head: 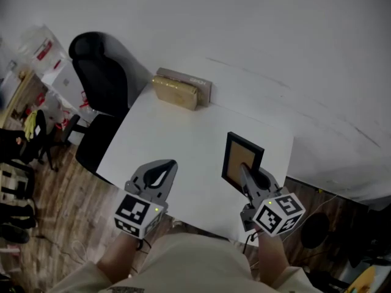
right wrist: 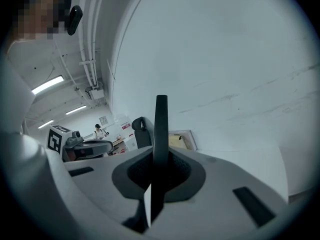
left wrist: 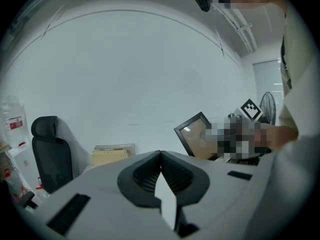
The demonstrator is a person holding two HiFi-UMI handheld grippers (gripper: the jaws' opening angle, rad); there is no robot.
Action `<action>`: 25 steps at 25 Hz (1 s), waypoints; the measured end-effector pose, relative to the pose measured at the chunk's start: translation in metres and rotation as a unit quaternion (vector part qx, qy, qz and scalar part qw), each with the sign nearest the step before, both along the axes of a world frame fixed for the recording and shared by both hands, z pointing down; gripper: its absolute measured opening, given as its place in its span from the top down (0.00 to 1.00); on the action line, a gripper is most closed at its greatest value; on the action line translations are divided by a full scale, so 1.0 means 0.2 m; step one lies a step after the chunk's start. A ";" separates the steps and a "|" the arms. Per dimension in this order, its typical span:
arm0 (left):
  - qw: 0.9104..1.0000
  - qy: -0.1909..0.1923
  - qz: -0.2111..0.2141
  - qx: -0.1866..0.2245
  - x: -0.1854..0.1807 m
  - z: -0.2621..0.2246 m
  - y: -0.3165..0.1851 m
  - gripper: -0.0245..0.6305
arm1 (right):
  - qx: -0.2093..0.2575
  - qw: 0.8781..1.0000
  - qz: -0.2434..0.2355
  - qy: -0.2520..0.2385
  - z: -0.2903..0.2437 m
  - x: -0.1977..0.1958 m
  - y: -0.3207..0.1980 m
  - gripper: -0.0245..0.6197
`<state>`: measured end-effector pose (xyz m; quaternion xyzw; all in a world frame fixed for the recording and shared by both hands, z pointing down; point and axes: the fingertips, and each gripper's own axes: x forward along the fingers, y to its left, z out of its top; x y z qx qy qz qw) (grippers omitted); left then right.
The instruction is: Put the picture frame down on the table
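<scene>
**Head view.** My right hand-held gripper (head: 244, 171) is clamped on the picture frame (head: 237, 153), with the jaws narrow and gripping its near edge. The frame stands upright over the right part of the white bench (head: 183, 139), its brown panel turned toward my left side. Its lower edge is hidden behind the gripper, so I cannot tell whether it touches the bench. My left hand-held gripper (head: 170, 165) sits over the near left part of the bench, well apart from the frame. A tan box (head: 177, 91) lies at the far edge. A black chair (head: 101, 78) stands beyond the left corner.

**Left gripper view.** The jaw tips meet and nothing is between them, so this gripper is empty. The frame (left wrist: 192, 136) appears tilted, off to the right.

**Right gripper view.** The frame (right wrist: 161, 119) runs edge-on between the jaws, with the pads pressed on both faces. The hold looks firm but covers little of the edge.

**Assessment.** I judge the frame to be in carry and not yet laid down. The next move calls for three things:
- lowering the bottom edge onto the open stretch of bench short of the box;
- tipping the frame flat without letting it pivot in the pads;
- only then spreading the right jaws.

The left gripper looks unnecessary, except to steady the frame.
</scene>
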<state>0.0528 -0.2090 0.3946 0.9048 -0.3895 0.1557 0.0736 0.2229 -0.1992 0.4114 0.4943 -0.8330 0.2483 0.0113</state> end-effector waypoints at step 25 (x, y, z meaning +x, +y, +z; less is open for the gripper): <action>0.996 0.034 -0.066 -0.038 -0.26 0.21 -0.30 0.93 | -0.124 0.980 0.058 -0.147 0.44 -0.25 -0.68 0.91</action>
